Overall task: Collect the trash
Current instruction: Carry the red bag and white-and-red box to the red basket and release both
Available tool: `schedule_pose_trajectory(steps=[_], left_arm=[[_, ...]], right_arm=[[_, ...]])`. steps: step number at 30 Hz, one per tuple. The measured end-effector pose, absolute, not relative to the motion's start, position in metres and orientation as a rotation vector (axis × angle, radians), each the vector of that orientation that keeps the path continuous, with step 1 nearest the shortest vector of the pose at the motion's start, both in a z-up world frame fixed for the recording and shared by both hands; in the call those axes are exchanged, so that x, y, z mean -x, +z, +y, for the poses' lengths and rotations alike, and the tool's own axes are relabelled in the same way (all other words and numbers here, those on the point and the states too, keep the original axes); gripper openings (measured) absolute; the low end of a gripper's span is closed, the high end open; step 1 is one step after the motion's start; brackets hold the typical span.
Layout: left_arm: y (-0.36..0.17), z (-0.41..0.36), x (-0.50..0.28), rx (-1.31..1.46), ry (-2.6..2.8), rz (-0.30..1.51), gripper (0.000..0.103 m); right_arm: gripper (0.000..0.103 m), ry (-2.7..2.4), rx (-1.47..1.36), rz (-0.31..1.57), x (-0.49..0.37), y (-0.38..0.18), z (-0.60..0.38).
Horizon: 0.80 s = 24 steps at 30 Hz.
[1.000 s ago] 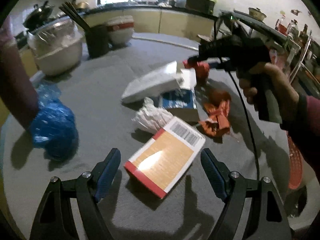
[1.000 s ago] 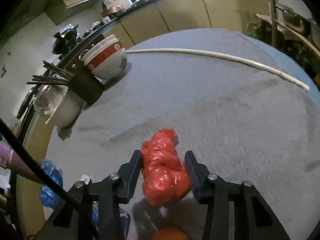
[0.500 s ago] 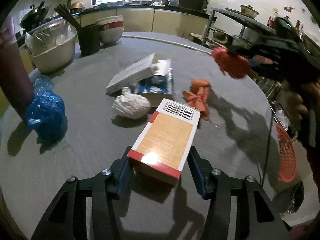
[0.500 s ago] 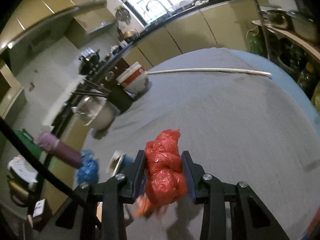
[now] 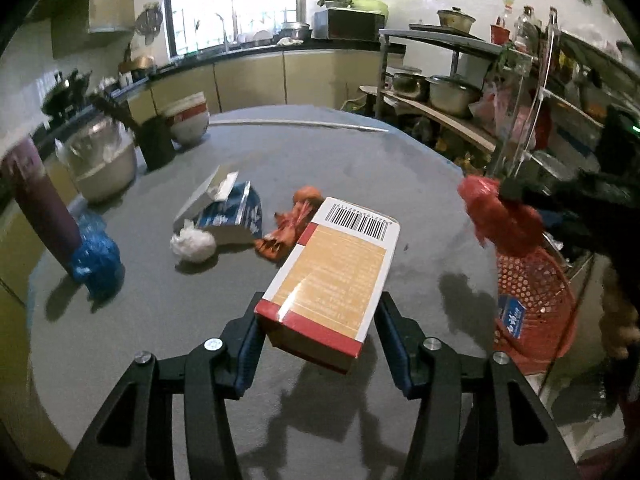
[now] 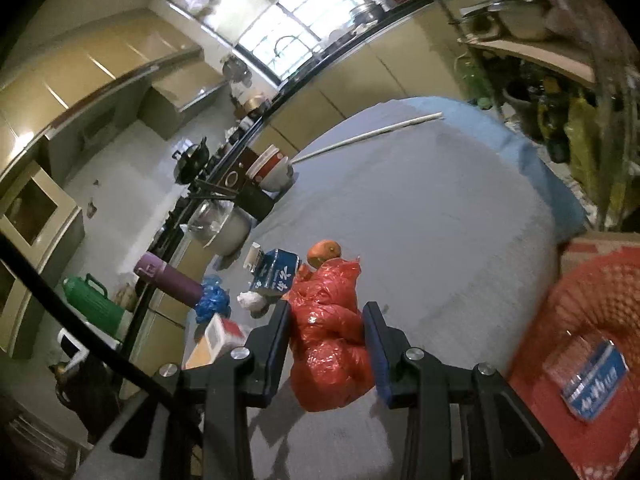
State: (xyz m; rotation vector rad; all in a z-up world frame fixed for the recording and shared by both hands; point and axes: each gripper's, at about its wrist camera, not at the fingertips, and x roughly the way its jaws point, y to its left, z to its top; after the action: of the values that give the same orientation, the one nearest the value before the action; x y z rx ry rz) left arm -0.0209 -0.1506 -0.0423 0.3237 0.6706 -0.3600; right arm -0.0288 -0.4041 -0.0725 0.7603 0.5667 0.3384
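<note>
Hanging in the right gripper (image 6: pixel 326 344), the crumpled red plastic bag (image 6: pixel 328 332) is pinched between both pads and carried clear of the grey tabletop (image 6: pixel 420 216), and the relation that matters now is where the red mesh basket (image 6: pixel 588 320) lies from it: off to the right of the jaws and lower, beyond the table's edge, with a blue packet (image 6: pixel 592 376) already inside. In the left wrist view the same bag (image 5: pixel 500 220) appears just above the basket's rim (image 5: pixel 532 264), so the right hand looks the nearer of the two to a drop. The left gripper (image 5: pixel 320 344) is closed on the near end of an orange-and-white carton (image 5: pixel 336 276), whose long axis runs away from the camera, barcode end farthest, the box lifted off the table and casting a shadow beneath. For that hand the basket sits well to the right, so the carton would probably have to swing across, led by its far end. Left on the table are a white paper wad (image 5: pixel 194 244), a blue-and-white box (image 5: pixel 228 212), orange scraps (image 5: pixel 292 224) and a blue bag (image 5: pixel 94 260).
</note>
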Motion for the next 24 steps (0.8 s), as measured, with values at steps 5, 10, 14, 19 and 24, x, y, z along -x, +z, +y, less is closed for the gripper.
schedule_pose_trajectory(steps=[5,10,14,19,24], left_arm=[[-0.033,-0.182,0.029,-0.395,-0.289,0.631,0.055],[-0.031,-0.206,0.036,-0.435,-0.258,0.619,0.055],[-0.029,-0.221,0.042,-0.467,-0.258,0.6,0.055],[-0.027,-0.237,0.046,-0.492,-0.271,0.587,0.055],[-0.029,-0.255,0.051,-0.529,-0.288,0.569,0.055]], right_arm=[[0.039,0.298,-0.73,0.53,0.062,-0.07,-0.418],[0.039,0.286,-0.722,0.499,0.084,-0.07,-0.427],[0.039,0.28,-0.729,0.475,0.095,-0.07,-0.434],[0.039,0.265,-0.747,0.456,0.104,-0.072,-0.445],[0.039,0.241,-0.771,0.438,0.115,-0.076,-0.46]])
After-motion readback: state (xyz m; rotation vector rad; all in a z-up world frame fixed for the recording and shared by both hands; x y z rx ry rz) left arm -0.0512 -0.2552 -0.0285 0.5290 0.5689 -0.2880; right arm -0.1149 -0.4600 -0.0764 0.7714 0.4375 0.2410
